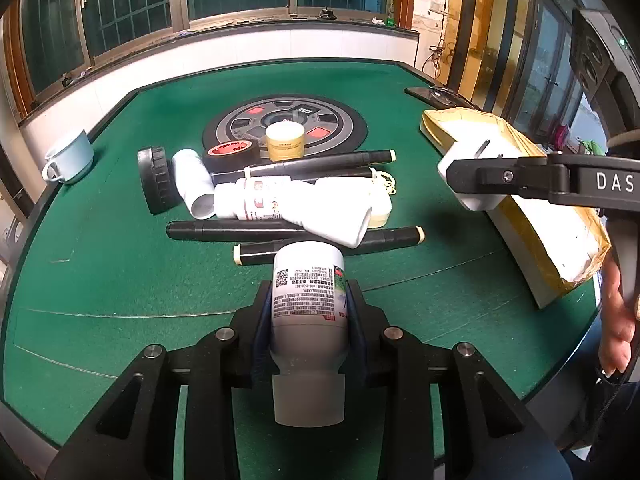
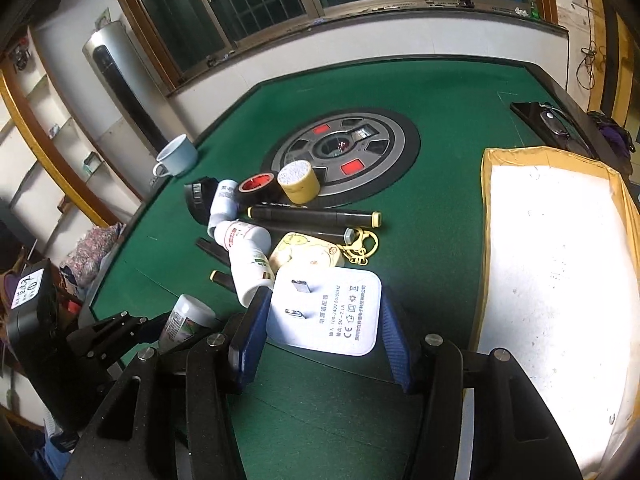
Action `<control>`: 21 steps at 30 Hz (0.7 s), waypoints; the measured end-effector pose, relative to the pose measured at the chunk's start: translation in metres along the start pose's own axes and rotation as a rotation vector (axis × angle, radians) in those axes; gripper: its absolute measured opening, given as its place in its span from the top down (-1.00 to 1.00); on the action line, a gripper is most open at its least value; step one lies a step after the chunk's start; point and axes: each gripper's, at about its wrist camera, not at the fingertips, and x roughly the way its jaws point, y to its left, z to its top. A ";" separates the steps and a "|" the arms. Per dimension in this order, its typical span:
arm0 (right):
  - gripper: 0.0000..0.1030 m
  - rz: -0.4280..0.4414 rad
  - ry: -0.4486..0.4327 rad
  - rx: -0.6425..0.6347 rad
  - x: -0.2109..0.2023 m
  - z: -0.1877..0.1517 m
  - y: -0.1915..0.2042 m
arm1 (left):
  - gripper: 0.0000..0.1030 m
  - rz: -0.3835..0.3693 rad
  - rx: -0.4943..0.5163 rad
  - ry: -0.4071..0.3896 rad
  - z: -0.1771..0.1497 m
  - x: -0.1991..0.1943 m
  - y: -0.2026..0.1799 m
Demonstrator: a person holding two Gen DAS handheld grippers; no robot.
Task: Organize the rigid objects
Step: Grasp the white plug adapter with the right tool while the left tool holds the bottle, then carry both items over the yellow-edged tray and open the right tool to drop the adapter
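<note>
Blue pads of the left gripper (image 1: 308, 320) clamp a white labelled bottle (image 1: 306, 300) above the green table (image 1: 100, 280), just short of the heap of black markers (image 1: 280, 232) and bottles. The right gripper (image 2: 324, 320) grips a white power adapter (image 2: 326, 312), prongs up, beside the open cardboard box (image 2: 560, 260).

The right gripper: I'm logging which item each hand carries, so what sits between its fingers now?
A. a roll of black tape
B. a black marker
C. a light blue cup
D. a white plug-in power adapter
D: the right gripper has its blue pads against the sides of the white power adapter, prongs facing the camera.
</note>
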 end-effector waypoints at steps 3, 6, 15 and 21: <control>0.07 0.021 -0.007 0.019 -0.005 -0.002 -0.006 | 0.39 -0.008 0.004 -0.003 0.002 -0.002 -0.004; 0.07 0.025 -0.030 0.026 -0.015 -0.003 -0.013 | 0.38 -0.015 0.013 -0.007 0.006 -0.005 -0.008; 0.07 0.014 -0.097 0.054 -0.041 0.009 -0.038 | 0.39 -0.051 0.041 -0.003 0.029 -0.009 -0.030; 0.07 -0.029 -0.120 0.113 -0.056 0.019 -0.078 | 0.39 -0.118 0.084 0.000 0.062 -0.007 -0.064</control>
